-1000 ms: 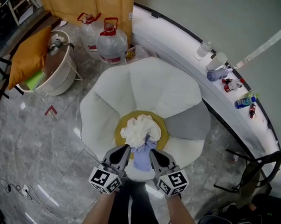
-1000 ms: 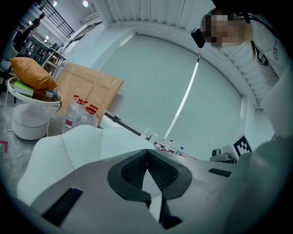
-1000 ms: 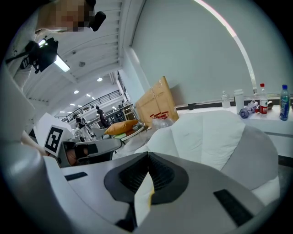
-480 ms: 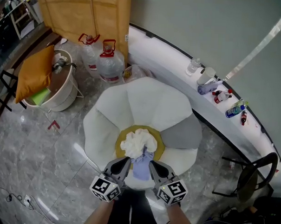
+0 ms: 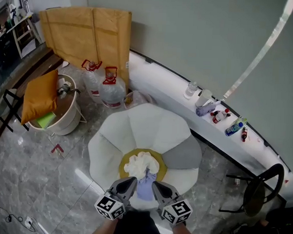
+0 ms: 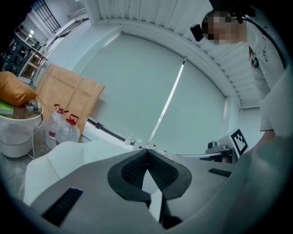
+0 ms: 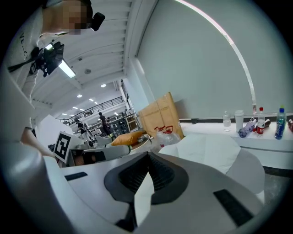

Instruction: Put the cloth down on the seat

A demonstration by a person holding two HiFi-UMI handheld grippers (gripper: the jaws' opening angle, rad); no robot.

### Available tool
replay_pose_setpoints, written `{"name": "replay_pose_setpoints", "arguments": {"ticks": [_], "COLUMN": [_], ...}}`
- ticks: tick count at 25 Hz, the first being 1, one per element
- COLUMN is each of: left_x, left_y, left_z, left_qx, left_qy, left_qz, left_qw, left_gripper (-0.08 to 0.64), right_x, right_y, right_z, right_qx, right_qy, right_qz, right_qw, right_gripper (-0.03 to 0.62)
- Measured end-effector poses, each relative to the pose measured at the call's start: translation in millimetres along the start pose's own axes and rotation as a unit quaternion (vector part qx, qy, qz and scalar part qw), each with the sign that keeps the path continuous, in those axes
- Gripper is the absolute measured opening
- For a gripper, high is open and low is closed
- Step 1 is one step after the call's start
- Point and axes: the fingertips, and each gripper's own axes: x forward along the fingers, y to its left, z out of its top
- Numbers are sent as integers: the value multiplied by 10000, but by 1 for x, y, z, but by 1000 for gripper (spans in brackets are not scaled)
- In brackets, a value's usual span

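Above the near edge of the seat (image 5: pixel 151 126), my left hand-held gripper (image 5: pixel 128 180) and right hand-held gripper (image 5: pixel 156 185) each pinch the lilac cloth (image 5: pixel 146 187), which hangs lengthwise between them. Both stand equally near the seat, whose centre lies just ahead and below.

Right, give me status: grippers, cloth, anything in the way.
Left gripper and right gripper shut on lavender cloth, held over seat. White cloth heaped on seat's centre.
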Motion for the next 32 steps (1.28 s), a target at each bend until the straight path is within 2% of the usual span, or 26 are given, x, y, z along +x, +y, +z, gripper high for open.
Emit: {"name": "replay_pose_setpoints", "arguments": {"ticks": [15,24,32], "left_x": [-31,-41,-53], "left_y": [-66,-98,-118], "left_z": [49,80,110], "left_qx": [127,285,451], "left_qy": [2,-83,-230], "left_qz": [-384,-578,-614], "left_qw": [9992,9979,9968], "left_gripper": [14,13,13], "right_x": [-42,-63,-89], "right_y": [53,82,96], "right_z": [59,83,107], "right_qx": [-221,-383,-419], "right_qy": [-241,-241,-391], "right_qz": [252,581,653], "right_qw": [9991,9973,9962], "right_gripper": [15,15,15]}}
